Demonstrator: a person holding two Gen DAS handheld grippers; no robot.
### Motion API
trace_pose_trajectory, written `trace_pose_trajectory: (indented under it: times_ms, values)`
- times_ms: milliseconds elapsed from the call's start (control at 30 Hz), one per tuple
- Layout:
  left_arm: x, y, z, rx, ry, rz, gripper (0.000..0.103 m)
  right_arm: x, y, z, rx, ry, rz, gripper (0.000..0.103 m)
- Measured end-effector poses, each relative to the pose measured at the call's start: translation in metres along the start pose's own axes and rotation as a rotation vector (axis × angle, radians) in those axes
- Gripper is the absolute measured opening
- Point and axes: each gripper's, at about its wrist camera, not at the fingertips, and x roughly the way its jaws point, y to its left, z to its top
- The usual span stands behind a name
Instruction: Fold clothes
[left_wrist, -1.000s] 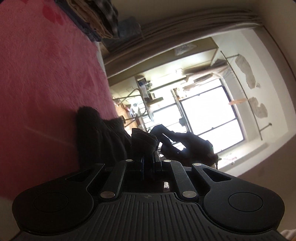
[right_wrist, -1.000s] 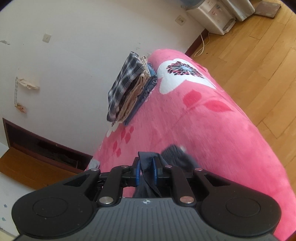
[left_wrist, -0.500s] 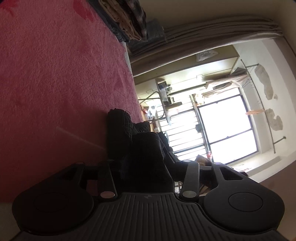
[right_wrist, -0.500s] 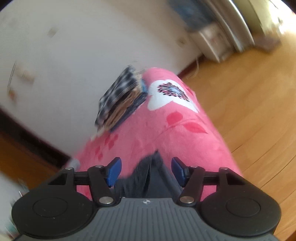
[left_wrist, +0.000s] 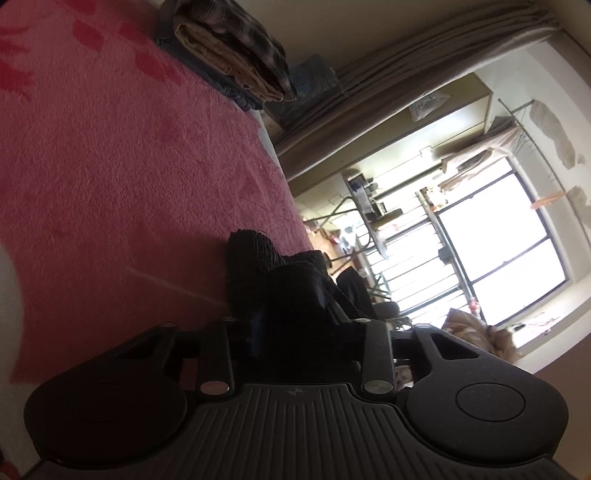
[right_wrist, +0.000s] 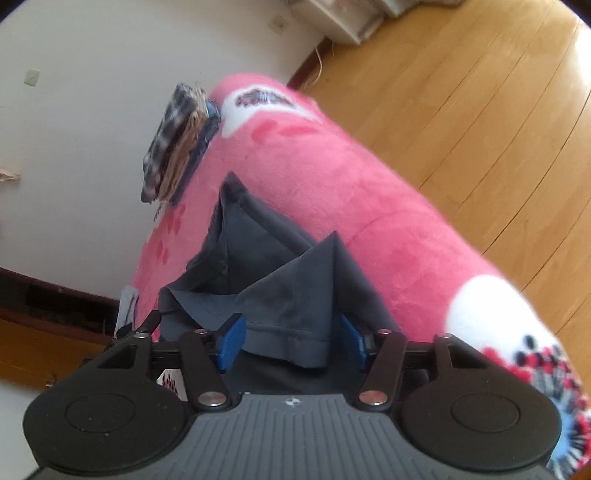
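In the left wrist view, the left gripper (left_wrist: 295, 332) is closing its jaws, standing fairly narrow, with a dark bundled garment (left_wrist: 288, 288) bunched between the arms; the backlight is hiding whether the pads are pressing it, so I cannot tell if it is gripped. The garment is lying on a pink plush floral blanket (left_wrist: 129, 166), rising toward twelve o'clock from the jaws. A stack of folded checked, tan and denim clothes (left_wrist: 229, 48) is sitting well apart at eleven o'clock.

In the right wrist view, the right gripper (right_wrist: 291, 339) is standing about half wide and closing, its blue pads (right_wrist: 231, 341) flanking a hemmed fold of the same dark grey cloth (right_wrist: 280, 288) without visibly pressing it. The cloth is spreading away toward twelve o'clock across the blanket (right_wrist: 369, 206), the folded stack (right_wrist: 177, 144) near eleven o'clock.

Judging by this, a fold is just being laid and a regrip is beginning. The next move is calling for a firm hold on the hem before pulling the cloth flat.
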Motion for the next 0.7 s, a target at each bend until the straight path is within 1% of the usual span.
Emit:
trace_pose_trajectory:
  times_ms: [33, 67, 100, 133, 200, 333, 400, 433, 467, 500, 533, 600, 700]
  values:
    - [0.0, -0.002, 0.0, 0.01, -0.01, 0.008, 0.02, 0.003, -0.001, 0.0, 0.0, 0.0, 0.0, 0.049]
    - [-0.001, -0.003, -0.001, 0.022, -0.021, 0.007, 0.012, 0.006, -0.002, 0.001, 0.001, 0.001, 0.004, 0.037]
    - [-0.002, -0.005, -0.002, 0.034, -0.032, 0.006, 0.006, 0.008, -0.002, 0.004, 0.002, 0.0, 0.02, 0.029]
    - [-0.004, -0.007, -0.002, 0.046, -0.044, 0.004, 0.006, 0.01, -0.001, 0.006, 0.002, -0.004, 0.036, 0.02]
    - [-0.007, -0.007, -0.004, 0.048, -0.063, -0.002, 0.004, 0.011, 0.007, 0.011, -0.01, -0.027, 0.076, 0.018]
    - [-0.01, 0.005, -0.002, -0.004, -0.083, 0.009, 0.003, 0.012, 0.024, 0.031, -0.015, -0.091, 0.158, 0.019]
    - [-0.011, 0.012, -0.001, -0.035, -0.094, 0.016, 0.003, 0.018, 0.025, 0.046, 0.02, -0.129, 0.192, 0.022]
    - [-0.012, 0.015, 0.0, -0.045, -0.097, 0.015, 0.003, 0.02, 0.024, 0.053, 0.029, -0.142, 0.232, 0.031]
    - [-0.013, 0.015, 0.0, -0.046, -0.098, 0.013, 0.003, 0.024, 0.024, 0.06, 0.046, -0.151, 0.264, 0.052]
    - [-0.013, 0.016, 0.0, -0.046, -0.099, 0.012, 0.003, 0.026, 0.022, 0.067, 0.067, -0.158, 0.293, 0.062]
    - [-0.014, 0.017, 0.0, -0.046, -0.1, 0.011, 0.003, 0.026, 0.021, 0.073, 0.078, -0.166, 0.305, 0.076]
    - [-0.016, 0.017, -0.001, -0.045, -0.104, 0.003, 0.003, 0.025, 0.019, 0.08, 0.088, -0.193, 0.303, 0.078]
    - [-0.018, 0.018, -0.004, -0.05, -0.116, -0.004, 0.003, 0.017, 0.017, 0.08, 0.079, -0.223, 0.319, 0.078]
